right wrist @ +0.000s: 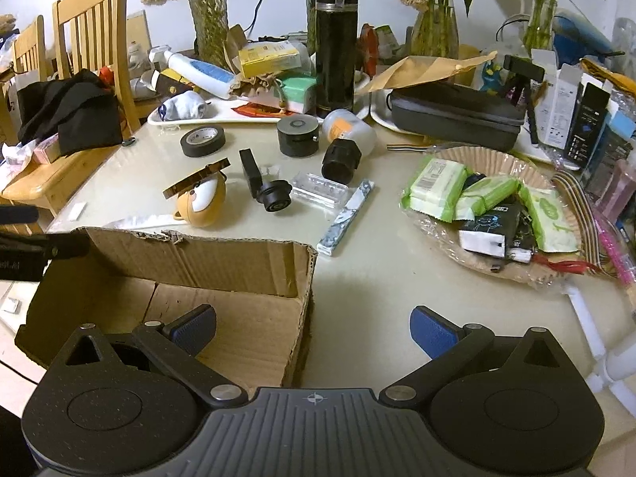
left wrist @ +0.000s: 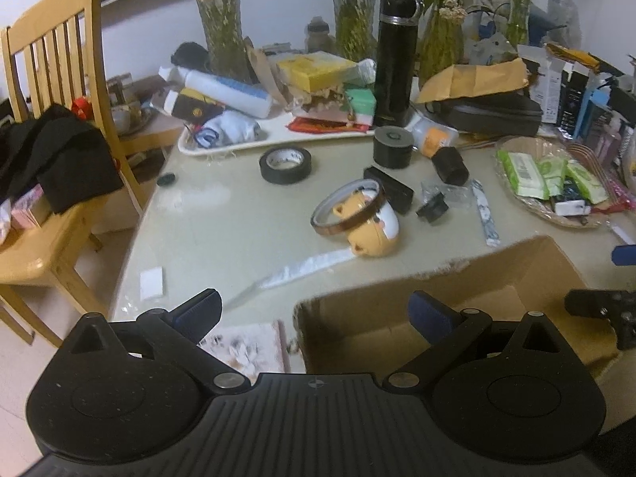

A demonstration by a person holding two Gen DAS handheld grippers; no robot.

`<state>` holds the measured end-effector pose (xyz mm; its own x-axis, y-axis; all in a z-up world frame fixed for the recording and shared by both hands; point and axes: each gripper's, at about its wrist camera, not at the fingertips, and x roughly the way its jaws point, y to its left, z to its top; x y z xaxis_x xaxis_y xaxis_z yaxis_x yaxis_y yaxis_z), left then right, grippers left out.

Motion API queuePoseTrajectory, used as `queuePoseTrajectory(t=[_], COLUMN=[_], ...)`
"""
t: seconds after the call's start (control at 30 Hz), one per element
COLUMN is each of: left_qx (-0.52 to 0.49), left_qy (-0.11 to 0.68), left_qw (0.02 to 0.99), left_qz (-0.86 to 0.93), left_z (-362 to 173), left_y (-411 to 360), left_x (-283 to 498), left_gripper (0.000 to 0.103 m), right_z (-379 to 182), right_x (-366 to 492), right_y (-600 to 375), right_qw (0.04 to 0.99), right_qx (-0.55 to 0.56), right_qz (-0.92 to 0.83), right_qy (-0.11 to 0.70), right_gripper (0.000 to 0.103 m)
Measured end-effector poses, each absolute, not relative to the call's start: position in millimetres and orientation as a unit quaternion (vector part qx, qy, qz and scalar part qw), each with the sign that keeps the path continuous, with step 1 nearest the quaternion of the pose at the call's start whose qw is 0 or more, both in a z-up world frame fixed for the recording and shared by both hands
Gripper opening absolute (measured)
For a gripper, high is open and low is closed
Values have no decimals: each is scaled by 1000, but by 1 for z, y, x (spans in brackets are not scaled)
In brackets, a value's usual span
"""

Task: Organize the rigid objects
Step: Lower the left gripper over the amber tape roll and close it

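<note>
An open cardboard box (left wrist: pixel 457 298) (right wrist: pixel 222 266) sits at the table's near edge. Behind it lie a bear-shaped case (left wrist: pixel 371 226) (right wrist: pixel 202 202) with a brown tape ring (left wrist: pixel 348 208) (right wrist: pixel 196 179) on it, a black tape roll (left wrist: pixel 285 165) (right wrist: pixel 202 141), a flat black block (left wrist: pixel 389 189) (right wrist: pixel 250 171), a small black lens part (left wrist: pixel 431 206) (right wrist: pixel 274 194), a black round tin (left wrist: pixel 392 146) (right wrist: pixel 298 135) and a black cylinder (left wrist: pixel 449 165) (right wrist: pixel 342 161). My left gripper (left wrist: pixel 316 312) is open and empty over the box's left edge. My right gripper (right wrist: pixel 314 328) is open and empty over the box's right wall.
A tall black flask (left wrist: pixel 395 59) (right wrist: pixel 336 43), vases, a white tray of clutter (left wrist: pixel 222 147) and a dark case (right wrist: pixel 457 115) crowd the back. A wicker plate of wipes (right wrist: pixel 493 202) lies right. A wooden chair (left wrist: pixel 59 119) with dark cloth stands left.
</note>
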<state>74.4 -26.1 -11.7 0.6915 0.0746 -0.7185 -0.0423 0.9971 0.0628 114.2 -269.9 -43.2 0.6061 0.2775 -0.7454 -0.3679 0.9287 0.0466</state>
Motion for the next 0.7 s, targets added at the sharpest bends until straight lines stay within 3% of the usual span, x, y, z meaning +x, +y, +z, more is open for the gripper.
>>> queuePoseTrajectory(t=[0.7], left_qx=[3], left_qy=[411], left_qw=[912], left_qz=[1], left_z=[-3], left_y=[-19], left_x=[149], left_gripper=[102], right_z=[-33], right_x=[161], right_y=[-263], right_qw=[896], right_qx=[-27], right_qz=[210], right_qy=[390], right_gripper=[103])
